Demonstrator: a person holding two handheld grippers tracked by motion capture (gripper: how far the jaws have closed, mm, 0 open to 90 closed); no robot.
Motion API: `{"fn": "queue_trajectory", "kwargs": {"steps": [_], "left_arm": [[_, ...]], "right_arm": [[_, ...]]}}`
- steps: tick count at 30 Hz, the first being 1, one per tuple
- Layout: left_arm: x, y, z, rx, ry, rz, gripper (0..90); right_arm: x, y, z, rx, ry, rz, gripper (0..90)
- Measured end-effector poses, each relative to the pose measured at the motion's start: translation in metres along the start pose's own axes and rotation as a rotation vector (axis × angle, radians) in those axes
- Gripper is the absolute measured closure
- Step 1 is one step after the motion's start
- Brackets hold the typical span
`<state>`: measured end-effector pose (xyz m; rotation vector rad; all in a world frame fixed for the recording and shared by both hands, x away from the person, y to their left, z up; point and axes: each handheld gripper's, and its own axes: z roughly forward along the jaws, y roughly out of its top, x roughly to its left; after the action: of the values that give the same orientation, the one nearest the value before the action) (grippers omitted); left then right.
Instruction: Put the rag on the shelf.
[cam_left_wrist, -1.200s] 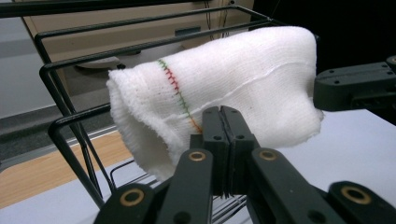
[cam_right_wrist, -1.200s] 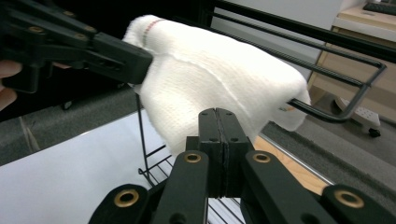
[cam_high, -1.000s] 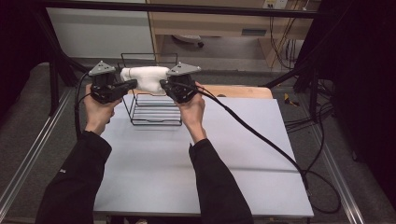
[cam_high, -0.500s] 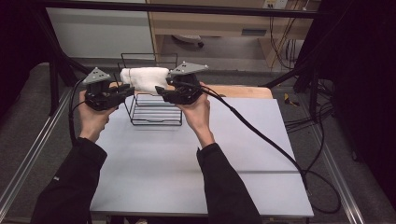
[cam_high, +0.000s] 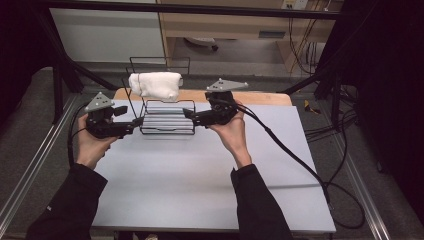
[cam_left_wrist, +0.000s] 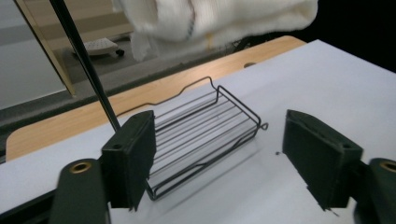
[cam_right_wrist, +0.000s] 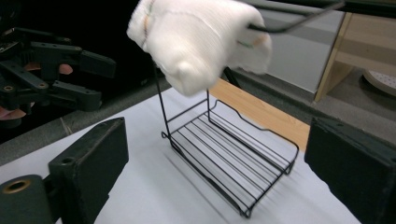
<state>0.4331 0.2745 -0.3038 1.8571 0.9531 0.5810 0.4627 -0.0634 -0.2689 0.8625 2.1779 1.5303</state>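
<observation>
No brand, label or legible writing can be made out on anything here; the only marks are thin coloured stripes on the towel, too blurred to read as more than lines.

At the left of the high view, the left gripper (cam_high: 131, 124) is held low beside the left end of the black wire rack (cam_high: 167, 120). Its fingers have just been opening and now stand released, with nothing between them. The left gripper view shows the gap between its black fingers (cam_left_wrist: 128, 158) plainly, with the rack's flat slatted tray (cam_left_wrist: 205, 130) lying on the pale grey desk (cam_left_wrist: 327, 74) beyond them, and one thin upright rod of the rack crossing close in front.

In the middle, the rolled white terry towel (cam_high: 155, 85) hangs draped over the rack's upper bar, above the tray and clear of both grippers. From above it looks plain white. The left gripper view brings out a blue-green stripe on the towel (cam_left_wrist: 210, 21), and the right gripper view shows orange and green edging on it (cam_right_wrist: 196, 42) and the wire bar running through the roll.

At the right, the right gripper (cam_high: 189, 116) sits just beside the rack's right end. Its fingers (cam_right_wrist: 91, 165) have also just been opening and are spread apart, holding nothing. Its view looks across the tray to the left gripper (cam_right_wrist: 88, 79) in the person's hand. The high view adds the light wooden board (cam_high: 260, 96) behind the desk and the black cable (cam_high: 300, 160) trailing off to the right.
</observation>
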Motion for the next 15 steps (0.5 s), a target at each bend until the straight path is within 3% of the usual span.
{"fn": "queue_trajectory", "kwargs": {"steps": [5, 9, 15], "left_arm": [[-0.007, -0.021, 0.006, 0.022, -0.015, 0.01, 12.2], [-0.013, -0.035, 0.011, 0.039, -0.035, 0.0, 8.4], [-0.022, -0.052, 0.014, 0.046, -0.067, 0.016, 6.9]], "right_arm": [[-0.013, -0.023, -0.015, 0.017, 0.014, 0.028, 2.5], [-0.023, -0.045, -0.028, 0.025, 0.008, 0.058, 1.3], [-0.039, -0.079, -0.046, 0.062, -0.004, 0.054, 0.5]]}}
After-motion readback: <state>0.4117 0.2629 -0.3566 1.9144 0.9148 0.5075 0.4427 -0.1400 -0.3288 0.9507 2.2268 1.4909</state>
